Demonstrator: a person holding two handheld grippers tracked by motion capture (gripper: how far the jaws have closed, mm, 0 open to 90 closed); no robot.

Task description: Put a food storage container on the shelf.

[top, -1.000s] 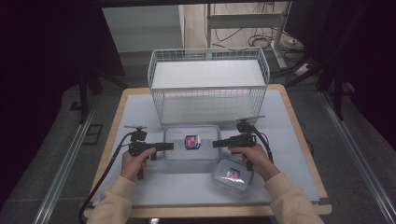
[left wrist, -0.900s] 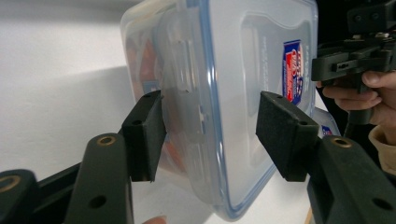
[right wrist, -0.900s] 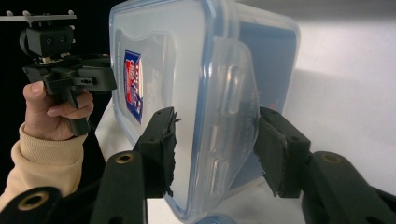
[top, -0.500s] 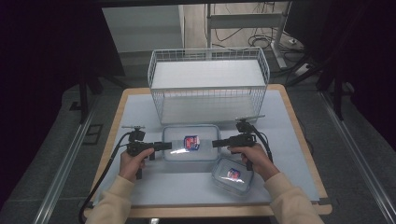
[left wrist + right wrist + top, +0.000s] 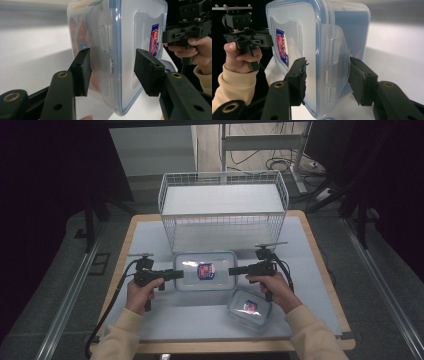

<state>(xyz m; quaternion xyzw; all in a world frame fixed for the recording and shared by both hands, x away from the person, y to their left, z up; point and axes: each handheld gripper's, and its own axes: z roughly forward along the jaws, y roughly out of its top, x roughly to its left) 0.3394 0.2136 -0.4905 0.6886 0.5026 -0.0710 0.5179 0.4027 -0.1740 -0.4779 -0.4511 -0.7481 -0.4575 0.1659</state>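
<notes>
A clear lidded container (image 5: 205, 271) with a red-and-blue label lies on the table in front of the wire basket. My left gripper (image 5: 179, 274) has it by its left end and my right gripper (image 5: 232, 270) by its right end. In the left gripper view the jaws (image 5: 112, 72) straddle the latch end of the container (image 5: 125, 50). They have just been closing, and the pads now rest on lid and base. In the right gripper view the pads (image 5: 327, 77) press on the container (image 5: 312, 50) over its latch flap.
A smaller lidded container (image 5: 248, 307) sits near the right hand, toward the front edge. A white wire basket (image 5: 225, 210) stands at the back of the grey-topped table (image 5: 150, 240). Cables trail from both grippers.
The left gripper's jaws have drawn in on the container's left end. Both hands and the container have stayed almost where they were.
</notes>
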